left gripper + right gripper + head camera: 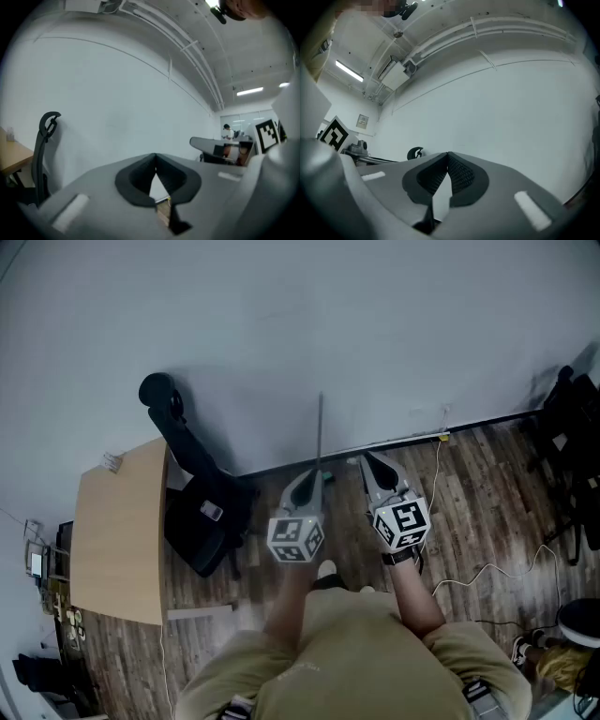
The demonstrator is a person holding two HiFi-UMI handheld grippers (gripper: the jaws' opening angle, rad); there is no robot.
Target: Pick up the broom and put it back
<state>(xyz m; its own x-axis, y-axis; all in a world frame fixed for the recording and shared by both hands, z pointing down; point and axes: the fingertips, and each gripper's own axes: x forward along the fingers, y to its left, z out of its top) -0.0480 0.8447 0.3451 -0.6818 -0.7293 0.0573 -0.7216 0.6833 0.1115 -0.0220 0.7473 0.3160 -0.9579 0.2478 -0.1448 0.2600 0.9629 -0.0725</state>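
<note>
— Where's the broom?
— Over there. The broom [321,437] is that thin grey pole against the white wall [281,324], standing almost straight up.
— Tilted at all?
— Hardly. The top rests on the wall, and the pole runs down to the dark skirting board [487,420], where the wooden floor [478,512] begins.
— And the head?
— Low down at the foot of the wall. Too little of it shows to tell its shape.
</note>
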